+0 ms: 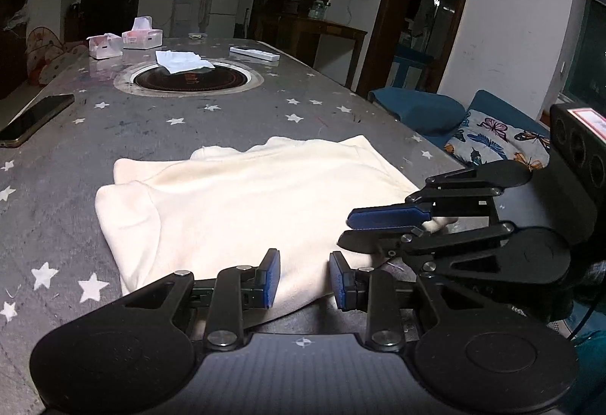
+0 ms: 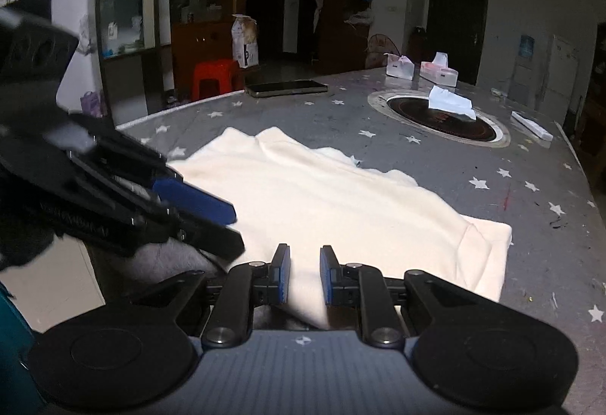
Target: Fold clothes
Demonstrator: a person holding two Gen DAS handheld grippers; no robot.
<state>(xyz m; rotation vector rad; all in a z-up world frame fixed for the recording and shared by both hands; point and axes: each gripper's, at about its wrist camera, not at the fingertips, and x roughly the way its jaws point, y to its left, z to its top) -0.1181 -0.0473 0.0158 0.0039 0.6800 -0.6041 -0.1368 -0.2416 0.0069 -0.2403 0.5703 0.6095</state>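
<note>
A cream garment (image 1: 246, 202) lies partly folded on the grey star-patterned table (image 1: 151, 127); it also shows in the right wrist view (image 2: 333, 199). My left gripper (image 1: 305, 276) is open, its jaws astride the garment's near edge. My right gripper (image 2: 305, 274) is also open over the near edge, with cloth between the pads but a gap on each side. In the left wrist view the right gripper (image 1: 350, 231) comes in from the right at the garment's corner. In the right wrist view the left gripper (image 2: 236, 225) comes in from the left, blurred.
A phone (image 1: 36, 119) lies at the table's left edge. A round black hotplate (image 1: 189, 77) with a white cloth (image 1: 181, 60) on it sits mid-table, with tissue boxes (image 1: 142, 34) and a white remote (image 1: 253, 53) beyond. A blue sofa with a butterfly cushion (image 1: 496, 142) stands right of the table.
</note>
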